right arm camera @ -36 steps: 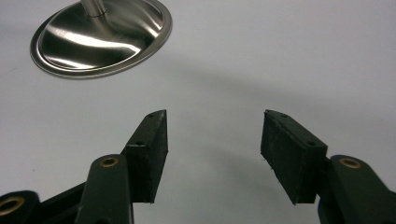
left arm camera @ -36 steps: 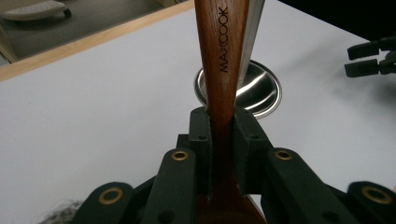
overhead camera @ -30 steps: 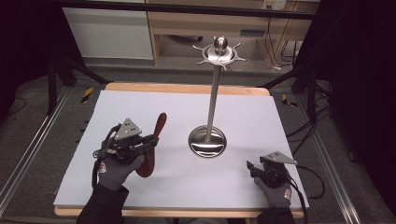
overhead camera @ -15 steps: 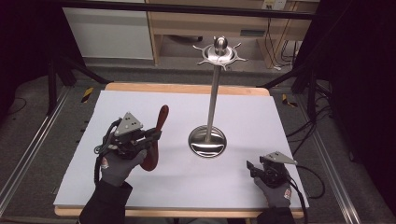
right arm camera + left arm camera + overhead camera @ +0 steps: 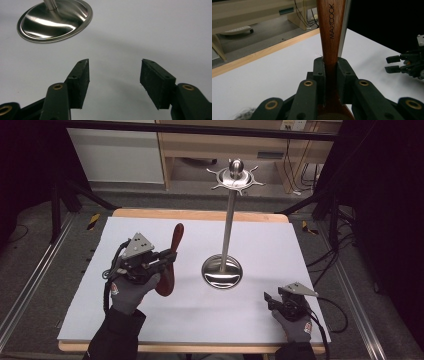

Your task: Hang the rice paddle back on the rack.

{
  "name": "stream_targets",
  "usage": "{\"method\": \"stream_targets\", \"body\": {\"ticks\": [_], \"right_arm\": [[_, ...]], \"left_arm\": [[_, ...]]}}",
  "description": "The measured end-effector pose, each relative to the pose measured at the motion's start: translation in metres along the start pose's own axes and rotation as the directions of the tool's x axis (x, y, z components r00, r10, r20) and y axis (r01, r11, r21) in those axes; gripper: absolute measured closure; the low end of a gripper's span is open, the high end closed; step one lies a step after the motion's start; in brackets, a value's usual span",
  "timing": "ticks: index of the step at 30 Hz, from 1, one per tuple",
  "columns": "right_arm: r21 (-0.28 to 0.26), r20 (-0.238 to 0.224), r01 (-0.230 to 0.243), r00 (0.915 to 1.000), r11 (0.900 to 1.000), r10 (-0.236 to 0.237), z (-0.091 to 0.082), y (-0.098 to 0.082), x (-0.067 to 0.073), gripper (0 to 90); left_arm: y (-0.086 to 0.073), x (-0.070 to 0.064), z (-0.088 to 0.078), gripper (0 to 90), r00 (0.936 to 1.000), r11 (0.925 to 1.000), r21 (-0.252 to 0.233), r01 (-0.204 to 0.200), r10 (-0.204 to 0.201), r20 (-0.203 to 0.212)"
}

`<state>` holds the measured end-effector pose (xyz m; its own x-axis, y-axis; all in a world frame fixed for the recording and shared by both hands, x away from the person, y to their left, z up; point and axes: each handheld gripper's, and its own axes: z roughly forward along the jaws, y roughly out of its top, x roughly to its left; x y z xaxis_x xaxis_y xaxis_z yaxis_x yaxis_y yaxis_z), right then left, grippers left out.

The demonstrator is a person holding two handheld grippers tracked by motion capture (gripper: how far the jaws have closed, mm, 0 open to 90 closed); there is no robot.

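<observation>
A dark wooden spoon [image 5: 173, 242] marked MAXCOOK on its handle [image 5: 331, 30] stands nearly upright over the left half of the white mat. My left gripper [image 5: 169, 258] is shut on its lower handle, and the jaws [image 5: 331, 65] clamp the wood from both sides. A steel utensil stand has its round base [image 5: 222, 272] mid-table and a hook ring [image 5: 234, 176] on top of a tall pole. My right gripper [image 5: 267, 299] rests low at the front right. Its jaws [image 5: 113, 75] have just been opening, with nothing between them, and point toward the base [image 5: 53, 20].
The white mat [image 5: 280, 245] covers a wooden table whose edge [image 5: 200, 214] shows at the back. Cables trail off the right side by a dark frame. The right gripper [image 5: 393, 63] also shows far right in the left gripper view.
The left hand has lifted the wooden spoon higher off the mat and a little to the right. The right hand has stayed put.
</observation>
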<state>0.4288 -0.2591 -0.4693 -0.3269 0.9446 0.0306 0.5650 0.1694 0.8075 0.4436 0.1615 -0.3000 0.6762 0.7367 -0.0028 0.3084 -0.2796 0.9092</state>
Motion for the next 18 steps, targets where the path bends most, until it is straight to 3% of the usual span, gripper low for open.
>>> {"method": "stream_targets", "body": {"ticks": [18], "right_arm": [[-0.006,-0.002,0.002,1.0000,1.000,-0.002,0.000,0.000,0.000,41.1]], "left_arm": [[0.026,-0.005,-0.001,78.5,0.9999,0.9981,-0.059,-0.014,0.014,0.010]]}}
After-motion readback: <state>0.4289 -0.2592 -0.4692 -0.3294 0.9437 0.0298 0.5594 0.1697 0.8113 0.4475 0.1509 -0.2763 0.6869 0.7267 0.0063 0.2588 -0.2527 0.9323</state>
